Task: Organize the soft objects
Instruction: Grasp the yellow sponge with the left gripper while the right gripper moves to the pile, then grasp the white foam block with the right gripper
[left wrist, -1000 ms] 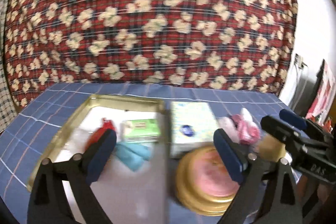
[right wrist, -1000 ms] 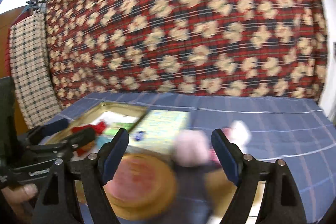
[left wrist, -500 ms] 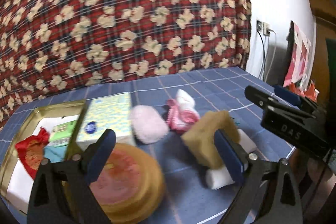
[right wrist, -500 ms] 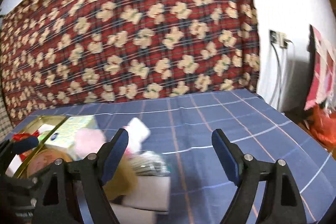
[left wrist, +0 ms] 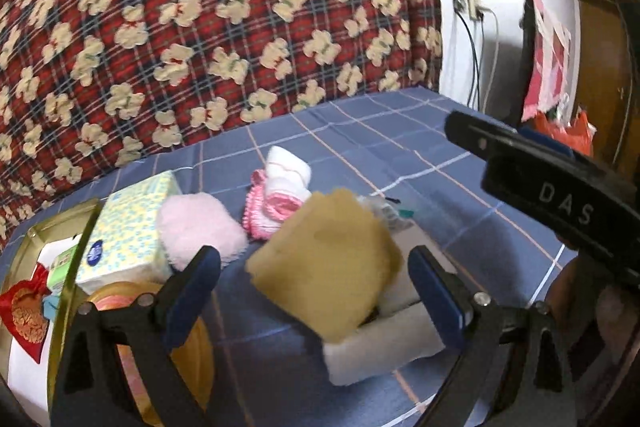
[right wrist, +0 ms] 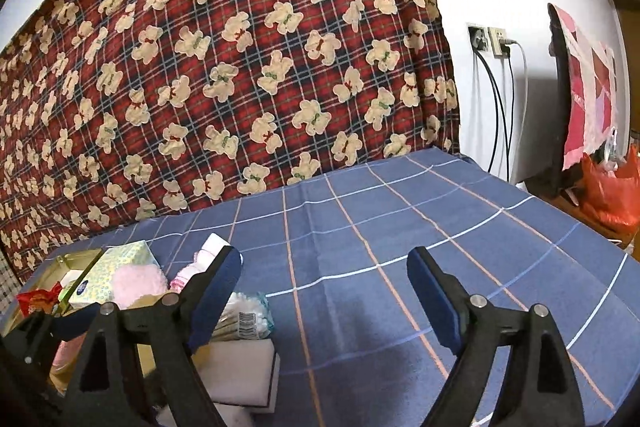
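Note:
My left gripper point(left wrist: 316, 291) is open low over the blue checked cloth, and a yellow sponge point(left wrist: 328, 267) leans between its fingers without the pads pressing it. The sponge rests on white foam blocks point(left wrist: 384, 347). Behind lie a fluffy pink pad point(left wrist: 196, 227), a rolled pink and white cloth point(left wrist: 280, 187) and a tissue pack point(left wrist: 128, 235). My right gripper point(right wrist: 324, 291) is open and its jaws are opening, with only bare cloth between them. A bag of cotton swabs point(right wrist: 244, 315) lies beside its left finger.
A gold tin tray point(left wrist: 68, 291) at the far left holds a red pouch point(left wrist: 24, 307) and small packets. A round gold lid point(left wrist: 120, 303) lies beside it. A bear-print blanket point(right wrist: 240, 67) rises behind. The cloth's right edge point(right wrist: 580, 227) drops off near wall cables.
Both grippers have swung right. The left moved from over the tray and round lid to the yellow sponge. The right left the pile and now faces bare cloth.

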{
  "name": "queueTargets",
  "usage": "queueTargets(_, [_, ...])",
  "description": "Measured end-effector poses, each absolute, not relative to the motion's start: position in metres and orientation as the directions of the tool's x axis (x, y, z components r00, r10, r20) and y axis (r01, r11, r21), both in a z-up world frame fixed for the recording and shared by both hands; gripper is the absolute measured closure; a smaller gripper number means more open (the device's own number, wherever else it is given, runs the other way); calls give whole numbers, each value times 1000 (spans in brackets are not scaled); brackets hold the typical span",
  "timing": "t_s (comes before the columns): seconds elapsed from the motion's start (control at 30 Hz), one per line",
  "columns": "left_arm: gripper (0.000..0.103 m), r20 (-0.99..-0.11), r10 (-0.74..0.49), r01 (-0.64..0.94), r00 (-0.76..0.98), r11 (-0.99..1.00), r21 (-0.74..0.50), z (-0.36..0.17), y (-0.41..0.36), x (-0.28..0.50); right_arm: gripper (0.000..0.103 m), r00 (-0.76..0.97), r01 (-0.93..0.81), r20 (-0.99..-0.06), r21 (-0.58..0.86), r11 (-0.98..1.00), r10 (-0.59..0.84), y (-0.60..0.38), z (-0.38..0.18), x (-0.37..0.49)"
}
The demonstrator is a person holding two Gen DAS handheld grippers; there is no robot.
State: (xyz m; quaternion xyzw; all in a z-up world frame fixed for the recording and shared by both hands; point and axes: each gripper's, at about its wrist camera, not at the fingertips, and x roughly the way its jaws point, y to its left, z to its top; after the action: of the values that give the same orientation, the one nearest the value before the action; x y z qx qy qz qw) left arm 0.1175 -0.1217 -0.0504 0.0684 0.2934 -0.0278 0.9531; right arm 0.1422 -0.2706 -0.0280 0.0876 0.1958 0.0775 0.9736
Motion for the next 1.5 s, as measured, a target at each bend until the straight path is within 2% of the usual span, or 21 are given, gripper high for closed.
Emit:
queueTargets(0.07, [11,-568,-15,91,823,990,105,-52,-121,120,16,908,-113,-378,196,974,181,-269,-29,144])
queueTargets(0.1, [27,-574,-26,99,818,990,97,-53,-121,121,16,907,-112,-381,195,974,181,-269,-29,145])
queueTargets(0.13, [32,-582,-42,111,812,990,84,-53,-119,123,15,905,-110,-385,195,975,179,-269,-29,145])
queueTargets(0.2, [39,-577,-60,118,814,991,64,-52,-116,123,15,901,-105,-396,199,974,178,-270,-30,148])
queueTargets(0.3, [45,-561,-74,122,824,991,49,-51,-112,120,15,892,-93,-416,214,972,177,-274,-32,151])
queueTargets(0.5, [46,-479,-48,68,877,997,24,-42,-95,107,15,872,-114,-443,228,967,207,-273,-35,157])
queueTargets(0.7, [46,-403,39,-32,914,999,26,-35,-74,95,15,792,-257,-521,191,948,319,-249,-41,171])
queueTargets(0.8, [46,-379,67,-65,923,998,18,-33,-65,91,15,768,-280,-555,158,947,320,-238,-45,175])
queueTargets(1.03, [46,-333,92,-92,938,996,17,-31,-56,80,15,780,-291,-540,136,947,317,-236,-44,169])
queueTargets(1.2, [46,-344,102,-107,934,994,4,-31,-46,80,15,691,-359,-624,143,922,365,-222,-54,180])
queueTargets(1.5, [46,-376,89,-108,922,994,-28,-33,-30,89,18,626,-425,-673,129,896,394,-206,-63,181])
